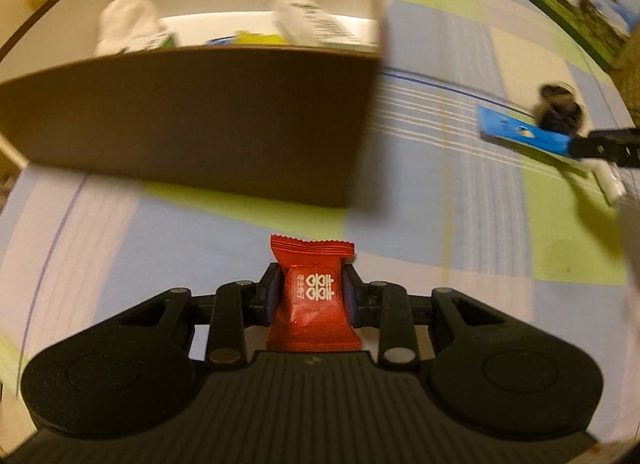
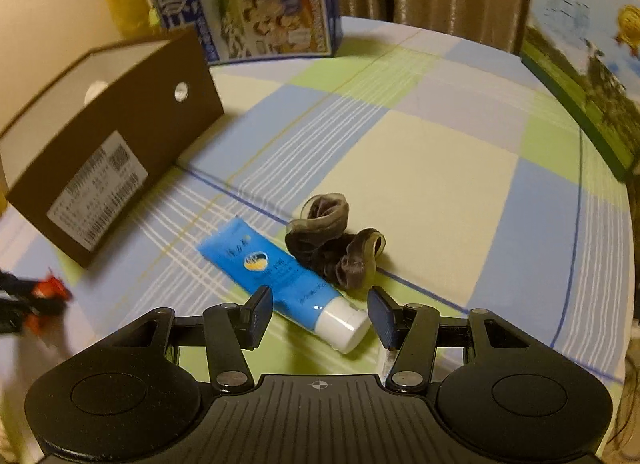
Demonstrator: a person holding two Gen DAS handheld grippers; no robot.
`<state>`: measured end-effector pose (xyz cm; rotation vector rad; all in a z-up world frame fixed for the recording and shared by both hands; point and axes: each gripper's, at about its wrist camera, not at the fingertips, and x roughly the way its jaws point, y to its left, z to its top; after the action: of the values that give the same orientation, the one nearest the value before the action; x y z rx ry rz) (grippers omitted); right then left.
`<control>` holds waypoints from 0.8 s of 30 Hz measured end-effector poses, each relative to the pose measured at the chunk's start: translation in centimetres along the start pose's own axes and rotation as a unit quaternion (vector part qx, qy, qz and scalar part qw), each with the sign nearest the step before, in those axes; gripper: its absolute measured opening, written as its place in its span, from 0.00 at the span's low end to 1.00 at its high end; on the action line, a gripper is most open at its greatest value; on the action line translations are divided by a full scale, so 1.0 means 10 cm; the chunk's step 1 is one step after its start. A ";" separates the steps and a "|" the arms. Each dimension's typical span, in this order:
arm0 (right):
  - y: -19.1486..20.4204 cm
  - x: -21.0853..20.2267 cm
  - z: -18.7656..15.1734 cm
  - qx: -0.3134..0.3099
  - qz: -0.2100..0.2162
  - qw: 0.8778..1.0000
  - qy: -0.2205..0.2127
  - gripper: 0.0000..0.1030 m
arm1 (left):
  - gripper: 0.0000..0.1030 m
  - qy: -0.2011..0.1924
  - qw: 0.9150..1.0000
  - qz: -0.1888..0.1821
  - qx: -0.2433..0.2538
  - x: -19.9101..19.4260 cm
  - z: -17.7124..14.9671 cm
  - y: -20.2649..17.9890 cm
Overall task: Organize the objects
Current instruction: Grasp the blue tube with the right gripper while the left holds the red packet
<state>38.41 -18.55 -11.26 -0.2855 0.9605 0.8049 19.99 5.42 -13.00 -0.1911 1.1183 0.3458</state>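
the red snack packet (image 1: 314,296) is pinched between the pads of the left gripper (image 1: 312,296), held just short of the brown box (image 1: 192,124) and below its rim, so the step in hand looks like carrying it over to drop in. the next move likely calls for lifting above the near wall, then letting go over the white and green items (image 1: 304,20) already inside. right of the box, the blue tube (image 2: 276,276) lies flat on the checked cloth (image 2: 440,168), its white cap between the spread, empty fingers of the right gripper (image 2: 318,314), which touch nothing yet. dark rolled stockings (image 2: 334,242) lie against the tube's far side and could snag in a grasp. printed cartons (image 2: 256,4) stand behind the box.
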 end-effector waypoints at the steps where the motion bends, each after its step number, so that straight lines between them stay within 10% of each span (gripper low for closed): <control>1: 0.01 0.00 0.00 -0.004 0.002 1.000 0.001 0.50 | 0.26 0.000 1.000 0.004 -0.007 -0.01 -0.01 0.06; 21: 0.75 0.47 0.22 -0.081 0.009 0.996 0.036 0.49 | 0.26 -0.009 0.999 0.015 -0.045 -0.06 0.00 0.62; 24: 0.80 0.47 0.21 -0.075 0.007 0.997 0.034 0.36 | 0.26 -0.008 0.999 0.013 -0.046 -0.05 0.00 0.63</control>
<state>35.45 -9.67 -12.90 -0.4391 0.9685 0.8873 17.52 11.17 -12.44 -0.2545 1.0904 0.4214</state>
